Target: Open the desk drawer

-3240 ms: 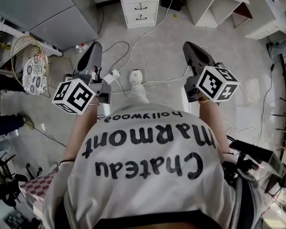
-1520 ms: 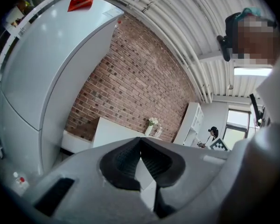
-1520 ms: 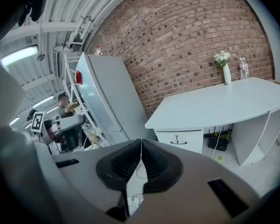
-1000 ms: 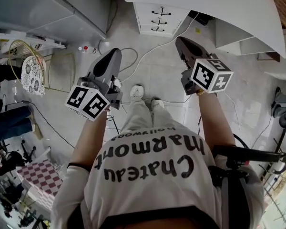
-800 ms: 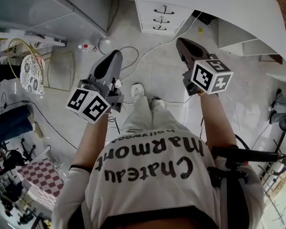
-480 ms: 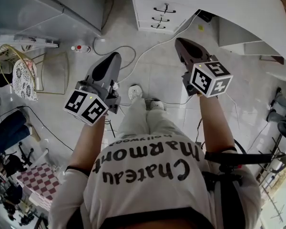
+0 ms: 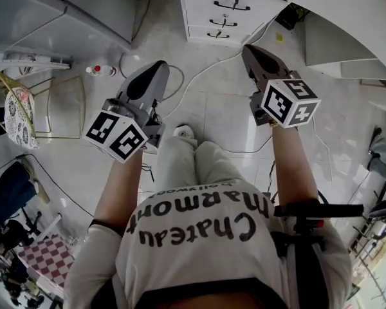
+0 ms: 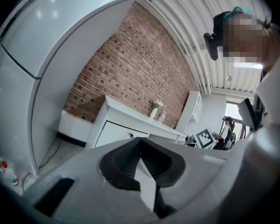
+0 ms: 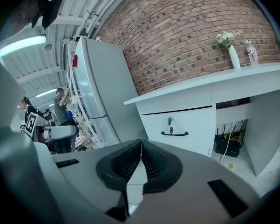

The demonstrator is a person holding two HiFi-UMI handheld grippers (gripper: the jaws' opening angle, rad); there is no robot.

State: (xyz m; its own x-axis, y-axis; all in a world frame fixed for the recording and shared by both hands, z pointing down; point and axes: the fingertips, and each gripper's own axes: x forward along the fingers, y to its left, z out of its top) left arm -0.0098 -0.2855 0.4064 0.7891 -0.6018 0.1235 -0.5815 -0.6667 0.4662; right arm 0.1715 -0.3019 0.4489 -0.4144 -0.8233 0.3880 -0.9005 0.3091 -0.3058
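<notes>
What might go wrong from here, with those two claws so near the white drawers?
1. The right claw is shut. Unless it opens, it would likely bump the drawer handle rather than grip it.
2. A white cable lies on the floor between the person's shoe and the desk. A foot might catch it.

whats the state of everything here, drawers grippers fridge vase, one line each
left gripper: jaws shut, nothing between them
right gripper: jaws shut, nothing between them
top desk drawer: closed, handle untouched
lower drawers: closed
fridge: doors closed
vase: upright on the desk
</notes>
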